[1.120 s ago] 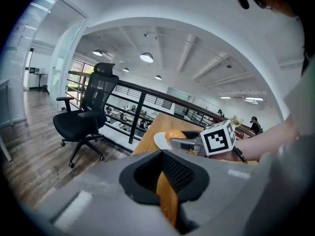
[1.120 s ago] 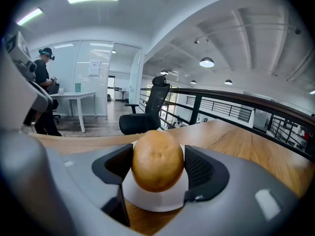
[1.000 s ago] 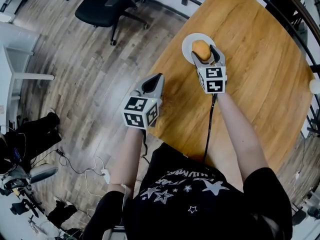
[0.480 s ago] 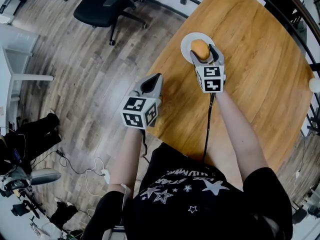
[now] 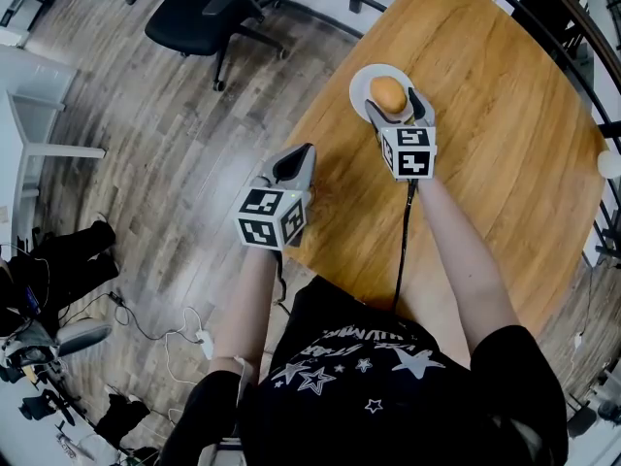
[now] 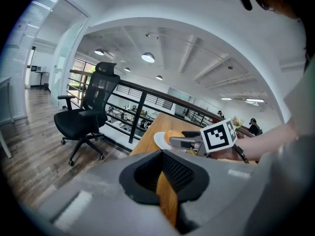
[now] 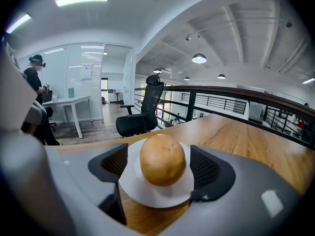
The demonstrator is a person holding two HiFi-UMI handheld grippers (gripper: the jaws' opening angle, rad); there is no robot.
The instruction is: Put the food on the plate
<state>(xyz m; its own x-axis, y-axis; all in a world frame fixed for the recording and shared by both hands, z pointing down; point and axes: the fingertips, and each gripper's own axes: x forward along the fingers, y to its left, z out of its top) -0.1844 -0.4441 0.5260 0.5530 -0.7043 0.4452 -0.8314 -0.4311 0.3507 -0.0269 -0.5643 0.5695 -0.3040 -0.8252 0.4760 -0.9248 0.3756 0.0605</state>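
Now that your right gripper [image 5: 396, 109] has just been spreading its jaws, the potato [image 7: 163, 159] stands free between them, touching neither pad. It sits mid-plate on the white plate [image 7: 147, 194] near the table [image 5: 505, 144] edge. That reads as the release (the placing looks done), so a straight pull back should clear it. Your left gripper [image 5: 303, 155] hangs by the table's near edge, jaws pressed together, empty.

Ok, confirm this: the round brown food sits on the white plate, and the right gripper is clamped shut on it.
Wrong on the grip: the right gripper is open; its jaws have just been opening and stand clear of the round brown food on both sides, as the right gripper view shows. The food does sit on the white plate, between them.
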